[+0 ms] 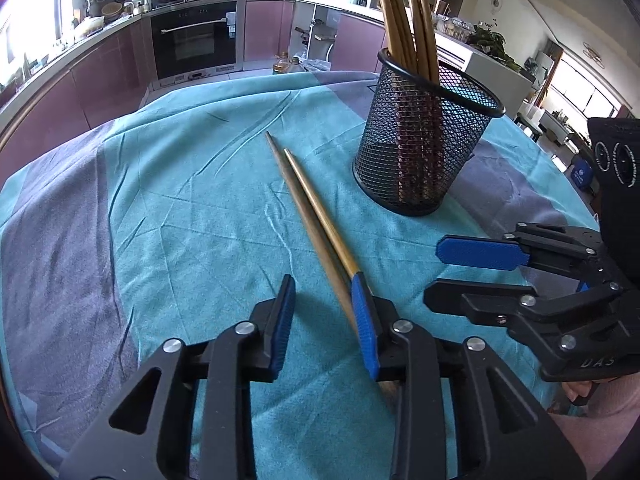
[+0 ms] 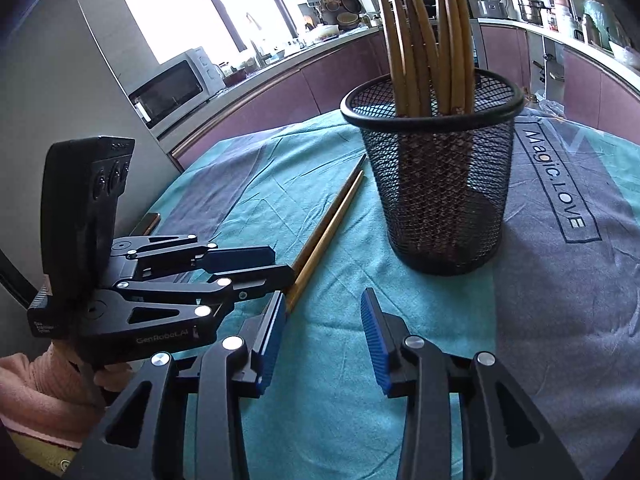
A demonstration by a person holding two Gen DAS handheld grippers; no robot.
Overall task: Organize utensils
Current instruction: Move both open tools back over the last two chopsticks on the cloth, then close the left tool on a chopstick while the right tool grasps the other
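Two wooden chopsticks (image 1: 308,204) lie side by side on the teal cloth, tips pointing away; they also show in the right wrist view (image 2: 328,232). A black mesh cup (image 1: 424,136) holds several upright chopsticks and stands to their right; it also shows in the right wrist view (image 2: 436,176). My left gripper (image 1: 324,320) is open, low over the thick ends of the loose chopsticks, which pass by its right finger. My right gripper (image 2: 324,340) is open and empty, just right of the left one, short of the cup.
The round table is covered by a teal and grey cloth (image 1: 192,216) with "Magic.LOVE" printed on it (image 2: 556,184). Kitchen counters, an oven (image 1: 196,36) and a microwave (image 2: 176,84) stand beyond the table's edge.
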